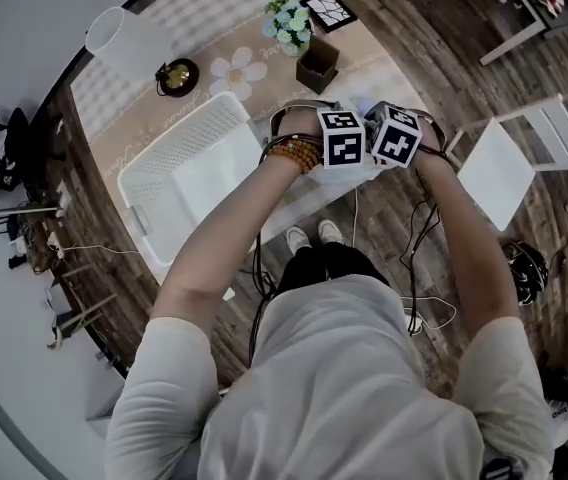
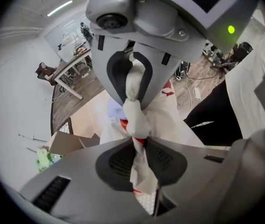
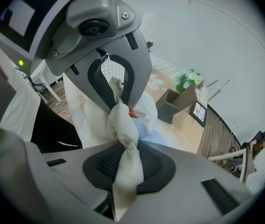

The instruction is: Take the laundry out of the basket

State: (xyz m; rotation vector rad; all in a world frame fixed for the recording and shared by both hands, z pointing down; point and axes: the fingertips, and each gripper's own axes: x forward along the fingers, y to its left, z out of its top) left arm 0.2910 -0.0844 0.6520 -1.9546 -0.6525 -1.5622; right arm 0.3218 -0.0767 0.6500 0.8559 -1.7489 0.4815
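The white laundry basket (image 1: 204, 173) sits left of centre in the head view on the table (image 1: 114, 108), showing only its bare floor, and a small brown box (image 1: 317, 65) stands at its upper right. The laundry (image 2: 133, 111), a white cloth with red patches, is bunched into a twist. It is outside the basket at mid-frame, with the left gripper (image 2: 136, 129) and the right gripper (image 3: 123, 127) each pinching it.

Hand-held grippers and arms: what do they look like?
The left hand-held gripper and right hand-held gripper have grey shells, dark ribbed pads, each topped by a black-and-white marker cube. Short white sleeves, brown bead bracelet on left wrist, thin cables trailing.
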